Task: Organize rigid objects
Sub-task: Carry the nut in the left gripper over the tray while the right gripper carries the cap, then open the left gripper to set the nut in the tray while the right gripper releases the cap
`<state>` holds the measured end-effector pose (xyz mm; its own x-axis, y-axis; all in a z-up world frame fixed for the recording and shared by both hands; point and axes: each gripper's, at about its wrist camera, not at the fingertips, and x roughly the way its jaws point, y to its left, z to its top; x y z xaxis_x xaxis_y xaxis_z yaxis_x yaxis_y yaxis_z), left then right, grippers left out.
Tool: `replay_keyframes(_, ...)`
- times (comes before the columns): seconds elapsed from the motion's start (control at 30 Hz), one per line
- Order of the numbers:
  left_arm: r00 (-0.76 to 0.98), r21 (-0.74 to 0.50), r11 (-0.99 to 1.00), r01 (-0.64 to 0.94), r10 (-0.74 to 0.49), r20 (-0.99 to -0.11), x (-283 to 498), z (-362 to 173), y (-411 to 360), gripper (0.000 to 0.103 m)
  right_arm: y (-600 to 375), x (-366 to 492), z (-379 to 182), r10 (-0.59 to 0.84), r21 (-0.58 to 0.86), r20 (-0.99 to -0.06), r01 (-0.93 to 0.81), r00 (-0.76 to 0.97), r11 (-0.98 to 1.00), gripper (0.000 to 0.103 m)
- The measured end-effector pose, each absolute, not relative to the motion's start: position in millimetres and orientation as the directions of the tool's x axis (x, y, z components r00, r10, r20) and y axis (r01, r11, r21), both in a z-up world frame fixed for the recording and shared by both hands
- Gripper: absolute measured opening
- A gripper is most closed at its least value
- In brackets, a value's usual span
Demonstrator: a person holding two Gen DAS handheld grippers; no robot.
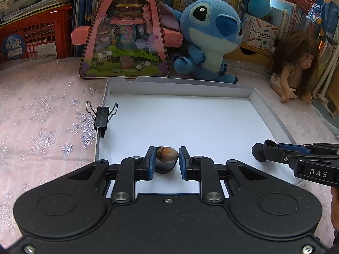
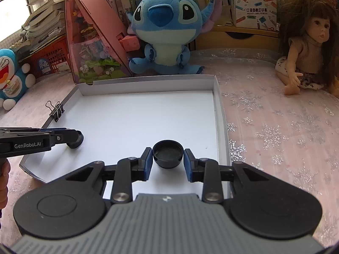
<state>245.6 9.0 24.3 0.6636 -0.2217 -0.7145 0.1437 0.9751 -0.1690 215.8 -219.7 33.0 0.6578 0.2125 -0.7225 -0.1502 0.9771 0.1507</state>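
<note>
L: my left gripper clamps a nut low over the tray, ready to set down | R: right gripper grips a black cap, mouth up, alongside.

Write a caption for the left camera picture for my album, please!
Left tool holding a brown nut over a white tray, with a black clip on its edge.

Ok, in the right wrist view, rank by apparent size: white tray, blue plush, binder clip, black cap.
1. white tray
2. blue plush
3. black cap, held in the right gripper
4. binder clip

The cap sits nearest the camera, so its lead over the clip may be exaggerated.
</note>
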Motion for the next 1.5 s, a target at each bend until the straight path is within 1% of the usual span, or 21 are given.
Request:
replay_keyframes(0.43, 0.674, -0.122, 0.981, 0.152, -0.193, -0.713, 247.8, 20.2, 4.3, 0.022, -217.3, 224.2, 25.6, 0.202, 0.14, -0.738, -0.147, 0.644, 0.979, 0.037)
replay_keyframes(0.7, 0.665, -0.128, 0.981, 0.148, -0.195, -0.721, 248.6, 17.8, 4.1, 0.022, -216.9, 225.4, 24.0, 0.198, 0.138, -0.739, -0.143, 0.644, 0.98, 0.037)
replay_keyframes(0.73, 0.666, -0.13, 0.981, 0.146, -0.194, -0.72, 248.3, 17.7, 4.7, 0.022, -217.0, 225.6, 23.8, 0.199, 0.139, -0.739, -0.143, 0.644, 0.98, 0.039)
replay_keyframes(0.83, 0.67, -0.135, 0.98, 0.144, -0.197, -0.716, 248.0, 19.1, 5.9, 0.026, -218.8, 225.4, 23.2, 0.211, 0.155, -0.733, -0.143, 0.646, 0.977, 0.04)
replay_keyframes(0.9, 0.675, -0.133, 0.98, 0.146, -0.197, -0.711, 247.1, 21.1, 5.9, 0.031, -220.2, 225.1, 23.2, 0.213, 0.162, -0.73, -0.139, 0.65, 0.977, 0.046)
replay_keyframes(0.93, 0.678, -0.131, 0.981, 0.146, -0.195, -0.709, 246.2, 22.4, 5.7, 0.033, -221.3, 224.6, 23.6, 0.215, 0.167, -0.727, -0.137, 0.652, 0.976, 0.053)
replay_keyframes(0.97, 0.681, -0.129, 0.981, 0.146, -0.194, -0.706, 245.5, 23.5, 5.5, 0.035, -222.2, 224.4, 24.1, 0.218, 0.172, -0.725, -0.135, 0.653, 0.976, 0.055)
replay_keyframes(1.1, 0.688, -0.125, 0.981, 0.147, -0.192, -0.7, 242.3, 27.1, 5.7, 0.037, -225.8, 221.5, 27.9, 0.224, 0.185, -0.713, -0.13, 0.664, 0.974, 0.056)
replay_keyframes(1.2, 0.695, -0.126, 0.981, 0.146, -0.192, -0.693, 238.7, 29.9, 7.2, 0.042, -228.9, 218.7, 31.6, 0.228, 0.193, -0.703, -0.128, 0.674, 0.973, 0.057)
replay_keyframes(1.5, 0.721, -0.121, 0.977, 0.176, -0.212, -0.66, 216.1, 43.2, 9.3, 0.051, -240.7, 200.6, 44.5, 0.247, 0.22, -0.665, -0.131, 0.705, 0.967, 0.061)
